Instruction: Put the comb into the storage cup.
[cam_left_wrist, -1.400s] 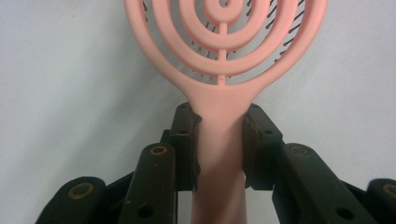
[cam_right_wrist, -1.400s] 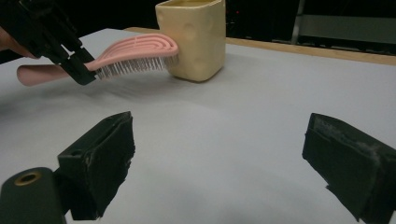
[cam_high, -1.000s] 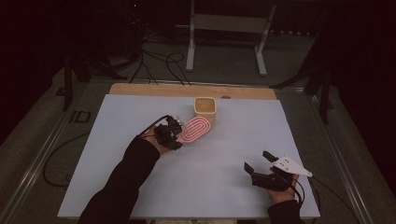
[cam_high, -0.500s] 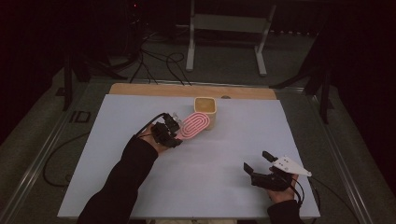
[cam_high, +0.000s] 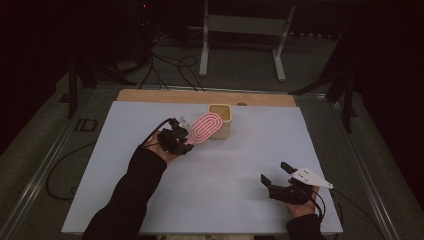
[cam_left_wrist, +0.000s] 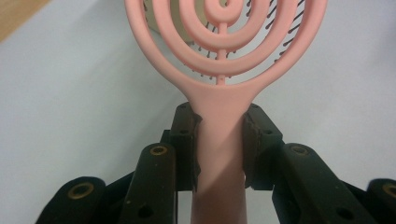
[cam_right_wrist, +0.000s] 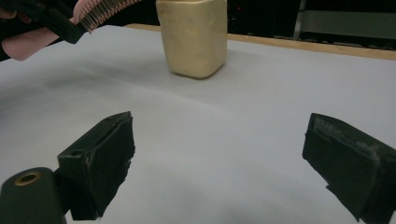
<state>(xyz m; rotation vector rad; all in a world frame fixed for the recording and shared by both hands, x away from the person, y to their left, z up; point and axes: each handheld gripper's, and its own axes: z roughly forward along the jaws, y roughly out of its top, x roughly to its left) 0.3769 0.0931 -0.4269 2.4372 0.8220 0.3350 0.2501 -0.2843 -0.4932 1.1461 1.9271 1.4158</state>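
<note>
Brush (cam_high: 205, 127) nudged nearer cup (cam_high: 220, 120), prob. touching; L gripper (cam_high: 186, 139) clamped.

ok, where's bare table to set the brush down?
Bare white table lies between the left gripper and right gripper; also right of the yellow cup and along the left edge. Crowded only where the pink brush nears the cup.
</note>
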